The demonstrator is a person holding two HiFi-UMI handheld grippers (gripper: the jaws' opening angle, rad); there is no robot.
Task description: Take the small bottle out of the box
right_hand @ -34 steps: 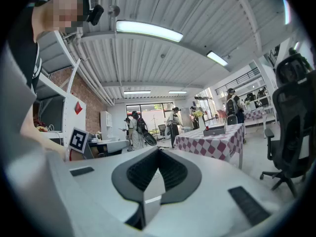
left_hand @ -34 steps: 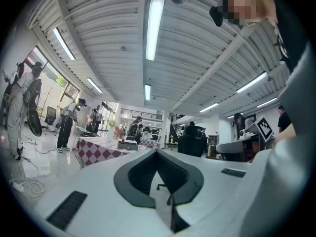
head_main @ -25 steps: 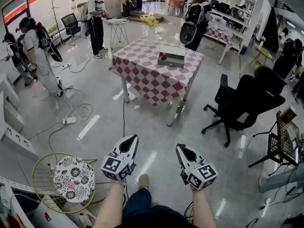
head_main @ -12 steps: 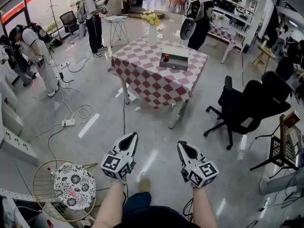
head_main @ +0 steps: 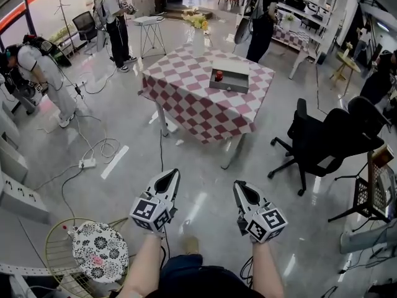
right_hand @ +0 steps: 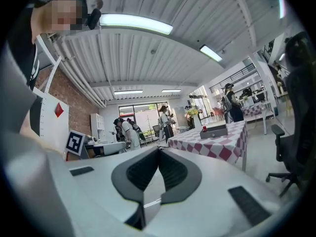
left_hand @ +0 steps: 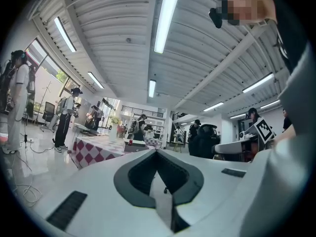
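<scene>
A grey box (head_main: 229, 78) lies on a table (head_main: 198, 104) with a red-and-white checked cloth, far ahead of me across the floor. A small red bottle (head_main: 218, 76) stands inside the box near its left end. The same box (right_hand: 213, 131) and bottle (right_hand: 204, 128) show small and distant in the right gripper view, and the box (left_hand: 135, 145) in the left gripper view. My left gripper (head_main: 173, 175) and right gripper (head_main: 239, 186) are held low in front of me, both shut and empty, far from the table.
A black office chair (head_main: 325, 141) stands right of the table. Cables and a power strip (head_main: 88, 163) lie on the floor at left. A round wire stool with a floral cushion (head_main: 96, 252) sits by my left side. Several people stand around the room. A flower vase (head_main: 198, 33) stands on the table's far edge.
The table and box have drawn slightly nearer and shifted right in the head view as I walk. Both grippers stay shut and keep their pose.
</scene>
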